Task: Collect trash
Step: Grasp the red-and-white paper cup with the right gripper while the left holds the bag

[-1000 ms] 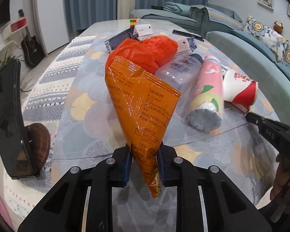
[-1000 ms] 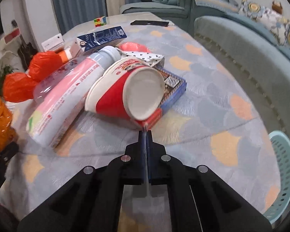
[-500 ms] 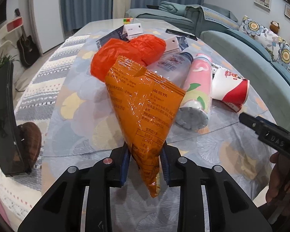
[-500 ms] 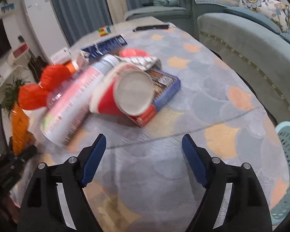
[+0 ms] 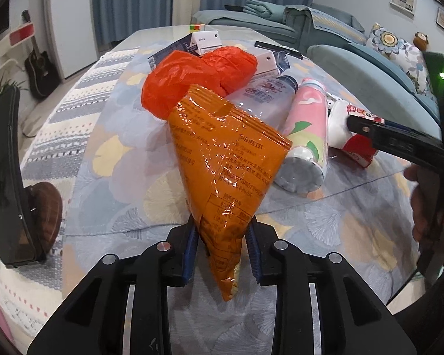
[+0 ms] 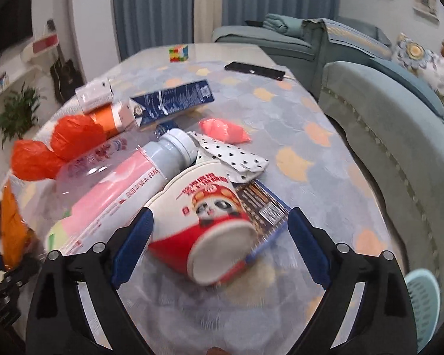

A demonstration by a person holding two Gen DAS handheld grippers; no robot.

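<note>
A: Where does the orange snack packet (image 5: 222,159) sit?

B: It stands tilted above the table, its narrow lower end pinched between the blue pads (image 5: 191,245) of the left gripper (image 5: 222,248), which is clamped on it. Its tip hangs below the jaws.

A: And the right gripper (image 6: 219,236)?

B: Its jaws have just been opening and now stand wide apart. The red and white paper cup (image 6: 204,224) lies on its side between them, base toward the camera, and neither pad presses on it. In the left wrist view the same gripper (image 5: 399,145) reaches in from the right, with the person's hand (image 5: 426,207) behind it.

A: What lies around the cup?

B: It rests partly on a flat blue printed box (image 6: 266,210). Just beside it lie 2 bottles: a pink-labelled one with a pale cap (image 6: 127,189) and a clear one (image 6: 97,159). Behind the cup sits a white spotted wrapper (image 6: 233,156), then a pink lump (image 6: 222,130). Further left are 2 crumpled orange-red plastic bags (image 6: 59,145), a dark blue carton (image 6: 174,103) and a small white box (image 6: 94,96).

A: Anything further off?

B: A colour cube (image 6: 179,53) and a black remote (image 6: 254,69) at the far end of the patterned tablecloth (image 6: 310,162), a teal sofa (image 6: 399,124) on the right, and a pale blue basket (image 6: 423,301) at the lower right edge
</note>
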